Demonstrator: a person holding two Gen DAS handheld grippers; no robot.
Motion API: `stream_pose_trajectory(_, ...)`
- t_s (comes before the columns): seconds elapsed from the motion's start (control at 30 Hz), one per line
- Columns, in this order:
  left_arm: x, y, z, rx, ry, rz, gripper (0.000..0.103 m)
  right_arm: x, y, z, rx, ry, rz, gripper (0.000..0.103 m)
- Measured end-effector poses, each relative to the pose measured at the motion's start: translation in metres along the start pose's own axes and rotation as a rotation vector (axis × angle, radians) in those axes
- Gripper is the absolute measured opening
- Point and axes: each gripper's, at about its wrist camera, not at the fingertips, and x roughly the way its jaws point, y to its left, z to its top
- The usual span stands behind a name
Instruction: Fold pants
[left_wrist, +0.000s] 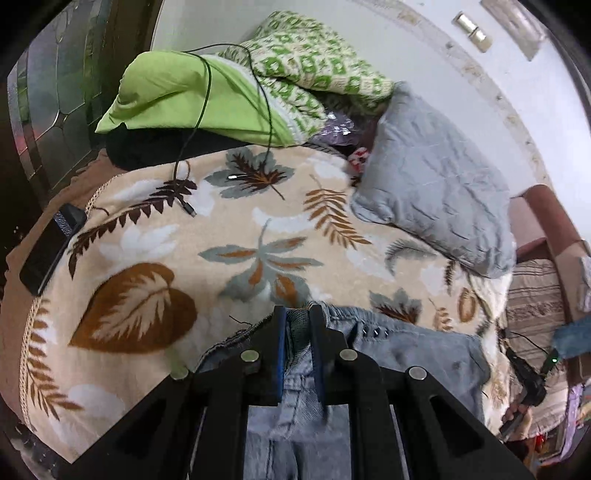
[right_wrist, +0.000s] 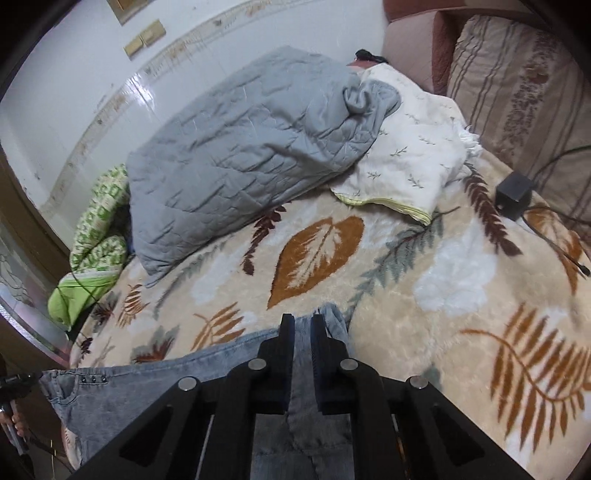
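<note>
Light blue denim pants (left_wrist: 406, 350) lie at the near edge of a bed covered by a cream leaf-print blanket (left_wrist: 221, 240). My left gripper (left_wrist: 297, 314) is shut on the pants' waistband edge, with bunched denim between its black fingers. In the right wrist view the pants (right_wrist: 147, 384) stretch to the left, and my right gripper (right_wrist: 303, 321) is shut on the other end of the waistband, with denim pinched between its fingers. The same blanket (right_wrist: 406, 295) lies beyond it.
A grey quilted pillow (left_wrist: 432, 177) (right_wrist: 240, 147) lies at the back. A green pillow (left_wrist: 177, 92) and a green-patterned quilt (left_wrist: 314, 62) sit by the wall. A black cable (left_wrist: 184, 184) and a black phone (left_wrist: 51, 247) lie to the left. A black box (right_wrist: 513, 192) and a cream pillow (right_wrist: 406, 166) lie to the right.
</note>
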Motion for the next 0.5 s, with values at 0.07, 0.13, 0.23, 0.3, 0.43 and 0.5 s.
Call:
stream_pose_trajectory(0.07, -0.014, 0.0, -0.014, 0.008, -0.01, -0.022, 0.012, -0.01, -0.003, -0.01, 0.007, 0.005, 0.012, 0.01)
stream_pose_trajectory(0.13, -0.027, -0.001, -0.029, 0.024, -0.019, -0.042, 0.012, -0.016, -0.008, -0.016, 0.023, 0.0, 0.031, 0.01)
stream_pose_trajectory(0.23, -0.045, -0.001, -0.053, 0.025, -0.03, -0.069, 0.012, -0.016, -0.026, -0.016, 0.143, 0.009, 0.07, 0.011)
stream_pose_trajectory(0.3, -0.053, -0.002, -0.063, 0.027, -0.035, -0.079, 0.012, -0.011, -0.034, -0.013, 0.181, 0.015, 0.069, 0.011)
stream_pose_trajectory(0.43, -0.061, -0.005, -0.082, 0.025, -0.038, -0.089, 0.012, 0.011, -0.037, -0.002, 0.191, 0.05, 0.04, 0.013)
stream_pose_trajectory(0.5, -0.063, -0.006, -0.089, 0.019, -0.041, -0.097, 0.012, 0.028, -0.035, 0.003, 0.199, 0.094, 0.04, 0.015)
